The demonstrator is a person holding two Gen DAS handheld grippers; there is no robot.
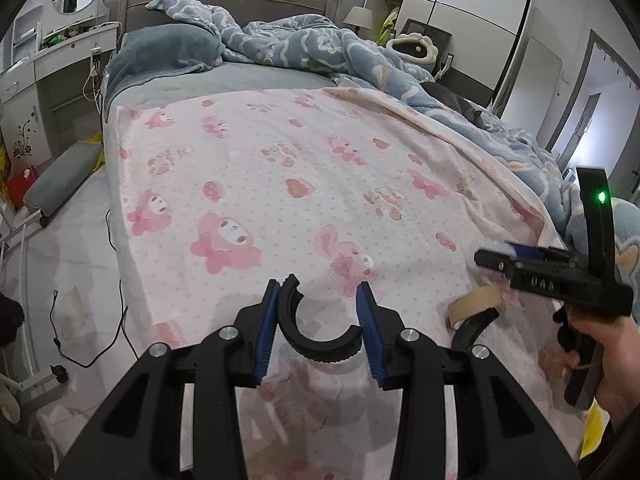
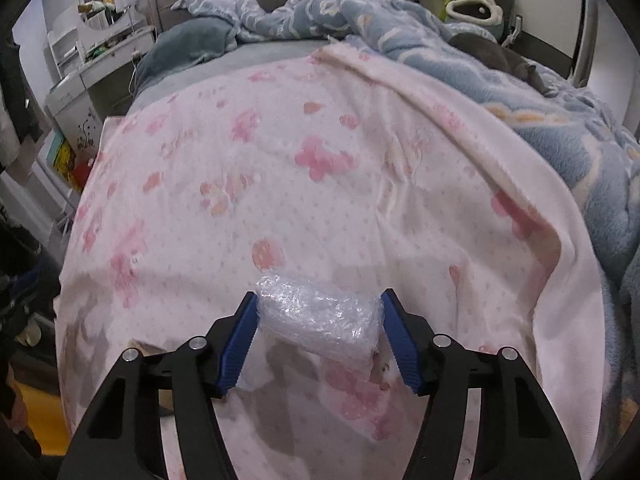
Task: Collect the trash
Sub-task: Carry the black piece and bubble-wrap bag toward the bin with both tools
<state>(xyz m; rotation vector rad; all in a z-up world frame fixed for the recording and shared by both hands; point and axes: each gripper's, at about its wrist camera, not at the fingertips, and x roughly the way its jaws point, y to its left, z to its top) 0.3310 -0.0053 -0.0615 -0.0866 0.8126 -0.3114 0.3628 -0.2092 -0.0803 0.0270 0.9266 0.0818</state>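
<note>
My left gripper (image 1: 322, 296) is shut on a black curved plastic piece (image 1: 316, 332), a broken half ring, held above the pink blanket (image 1: 280, 184) on the bed. My right gripper (image 2: 318, 312) is shut on a wad of clear bubble wrap (image 2: 320, 320), held between its blue pads over the same blanket. In the left wrist view the right gripper (image 1: 490, 258) shows at the right edge with a bit of white wrap at its tips. Below it a tan strip of tape roll (image 1: 476, 304) and another black curved piece (image 1: 478, 326) lie on the blanket.
A rumpled blue duvet (image 1: 320, 48) covers the far and right side of the bed, with a grey cat (image 2: 500, 58) lying on it. A white dresser (image 1: 52, 72) stands left. A black cable (image 1: 116, 320) runs over the floor by the bed.
</note>
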